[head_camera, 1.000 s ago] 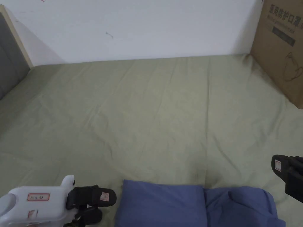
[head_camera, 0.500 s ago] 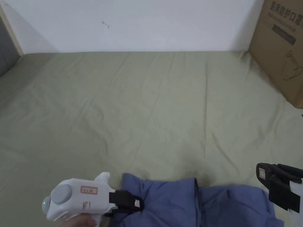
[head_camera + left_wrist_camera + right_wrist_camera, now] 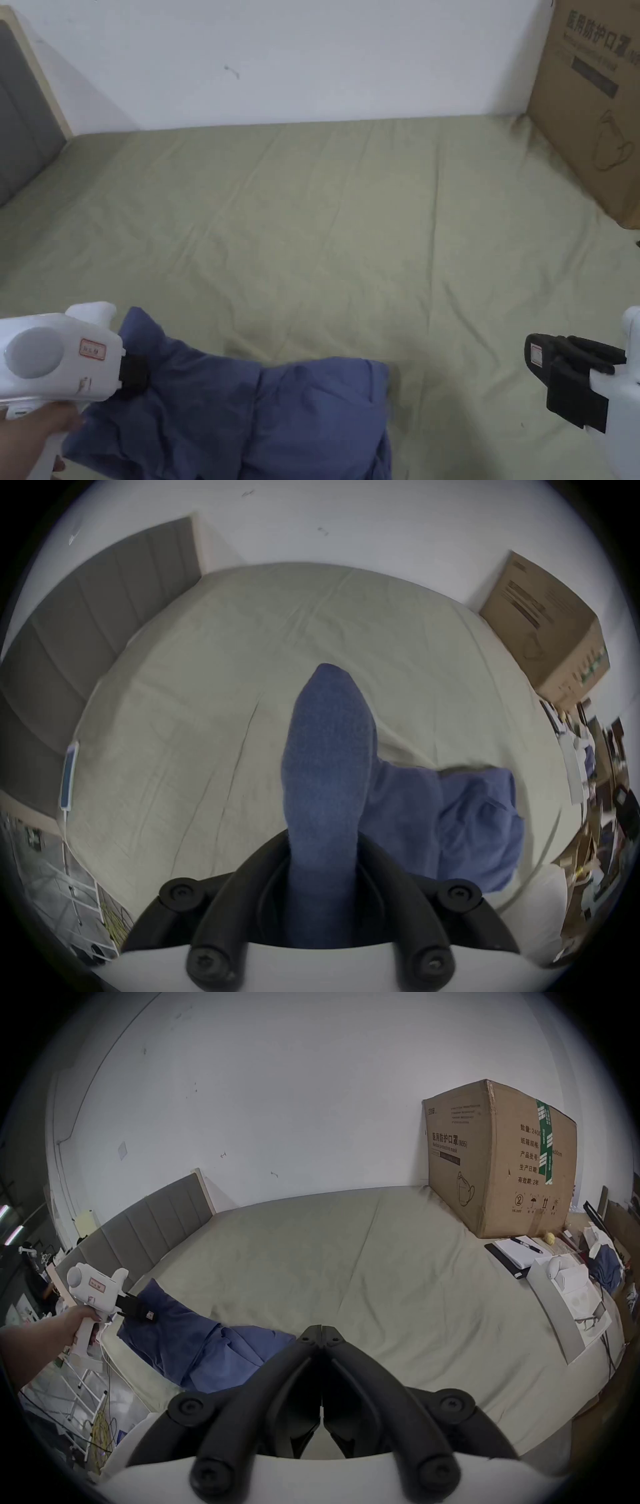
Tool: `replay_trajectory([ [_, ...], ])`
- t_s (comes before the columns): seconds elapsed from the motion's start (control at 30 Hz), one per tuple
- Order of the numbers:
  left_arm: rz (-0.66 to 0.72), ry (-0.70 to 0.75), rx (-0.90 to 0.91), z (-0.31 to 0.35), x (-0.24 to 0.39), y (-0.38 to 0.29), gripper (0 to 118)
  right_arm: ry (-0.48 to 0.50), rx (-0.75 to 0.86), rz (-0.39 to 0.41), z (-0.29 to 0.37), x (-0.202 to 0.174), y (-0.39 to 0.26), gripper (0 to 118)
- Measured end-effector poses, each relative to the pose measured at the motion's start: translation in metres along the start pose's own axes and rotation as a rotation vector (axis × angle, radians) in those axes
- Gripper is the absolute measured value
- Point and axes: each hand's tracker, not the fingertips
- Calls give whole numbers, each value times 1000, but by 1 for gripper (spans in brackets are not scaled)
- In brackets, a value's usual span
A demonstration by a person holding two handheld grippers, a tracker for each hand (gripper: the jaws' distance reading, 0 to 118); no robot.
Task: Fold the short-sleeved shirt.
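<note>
Clamping a bunch of blue cloth, the left tongs (image 3: 134,375) sit at the near-left edge of the bed (image 3: 325,225), jaws pressed onto the shirt (image 3: 269,412) from both sides; in the left gripper view the pinched fabric (image 3: 325,774) sticks up betw. the jaws like a rounded tongue. A hand (image 3: 28,431) holds the white grip below. In the right gripper view the same tongs (image 3: 138,1309) bite the shirt's upper-left corner (image 3: 194,1342).

Right tongs (image 3: 540,362) hover over the bed's near-right side, well apart from the shirt, jaws together w/ nothing betw. them; the right gripper view shows the tips (image 3: 320,1333) meeting.

Around: olive-green sheet, creased, w/ a long fold line running front to back. Cardboard box (image 3: 594,106) stands at the far-right corner vs. the white wall (image 3: 300,56). Grey padded headboard (image 3: 22,137) on the left. Notebook w/ a pen (image 3: 519,1250) and white packaging (image 3: 568,1290) lie beside the box on the right edge. Nothing lies betw. either tongs and the shirt.

Shirt: blue, crumpled, not flat; bunched in soft lumps along the near edge, left part lifted toward the tongs, right part (image 3: 331,400) heaped on the sheet. Sleeves and collar can't be made out.
</note>
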Motion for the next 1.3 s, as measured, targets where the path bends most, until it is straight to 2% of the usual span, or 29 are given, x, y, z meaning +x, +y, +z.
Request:
replay_trajectory([
  [0.13,130,-228,-47,14,42,1,6,-12,11,-21,6,8,-3,0],
  [0.27,96,-345,-93,-8,102,11,6,-23,14,-80,14,19,-2,0],
  [0.37,49,-423,-148,-30,158,11,10,-33,25,-79,22,23,-4,0],
  [0.4,37,-444,-164,-38,175,10,21,-40,28,-73,24,24,-4,0],
  [0.47,62,-546,-204,-55,199,4,97,-53,30,-69,27,25,-6,0],
  [0.5,68,-571,-228,-62,205,1,118,-53,29,-74,28,26,-7,0],
  [0.57,91,-597,-237,-69,206,-4,116,-48,29,-91,30,29,-8,0],
  [0.67,129,-672,-140,-49,185,-2,116,-46,35,-99,31,31,-9,0],
  [0.77,83,-571,-40,-20,161,3,116,-47,28,-95,26,34,-8,0],
  [0.83,21,-496,-40,-9,150,2,115,-46,24,-96,24,34,-9,0],
  [0.87,-18,-453,-17,-5,146,-1,111,-45,24,-96,23,34,-8,0],
  [0.9,-62,-417,15,1,151,0,97,-43,22,-97,22,34,-8,0],
  [0.93,-110,-384,42,2,152,-2,50,-41,21,-98,22,34,-8,0],
  [0.97,-165,-332,46,-1,157,-6,8,-39,20,-99,21,33,-8,0],
  [1.0,-203,-293,41,-5,162,-10,0,-38,19,-98,21,33,-8,0],
  [1.03,-212,-295,45,-9,172,-11,0,-36,17,-95,20,33,-8,0],
  [1.13,-210,-430,-24,-34,198,-19,0,-40,12,-86,19,33,-8,0],
  [1.23,-223,-452,-99,-65,228,-31,0,-44,10,-89,18,35,-10,0],
  [1.3,-222,-461,-174,-89,247,-39,0,-65,3,-62,16,35,-13,0],
])
